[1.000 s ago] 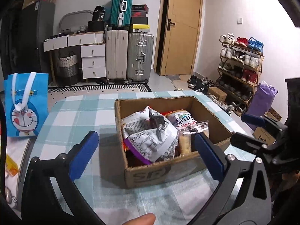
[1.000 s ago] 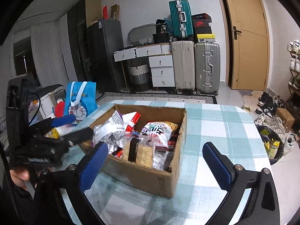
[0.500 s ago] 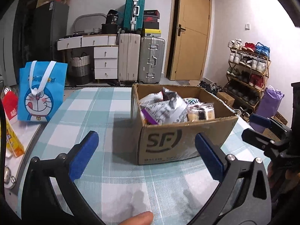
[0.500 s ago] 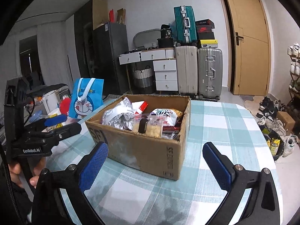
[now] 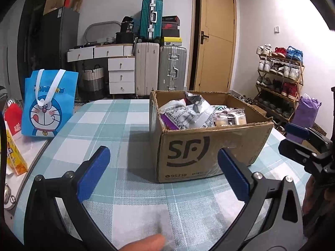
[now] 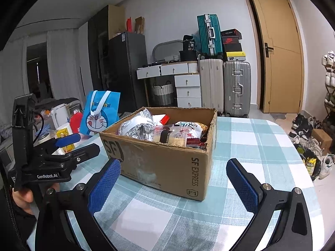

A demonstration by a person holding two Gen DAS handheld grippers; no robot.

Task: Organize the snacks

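Left wrist view looks low across a checked tablecloth (image 5: 117, 129) at a cardboard box (image 5: 209, 148) printed "SF", standing open on the table and heaped with snack packets (image 5: 188, 115). The left gripper (image 5: 163, 171) is spread wide with nothing between its blue pads (image 5: 94, 173); the box sits just beyond them, untouched. A fingertip (image 5: 146, 242) shows at the bottom edge. To the left, a blue cartoon tote bag (image 5: 48, 104) stands at the table's rim, with a yellow carton (image 5: 14, 156) nearer the camera. At far right the right gripper (image 5: 297, 140) hangs beside the box.

From the right wrist, the right gripper (image 6: 173, 182) is equally wide and empty, its pads framing the box's near corner (image 6: 203, 167) without contact. The left gripper (image 6: 73, 144) is held by a hand (image 6: 23, 198) left of the box. Suitcases (image 6: 224, 85), white drawers (image 6: 186, 87) and a wooden door (image 6: 280, 62) line the far wall.
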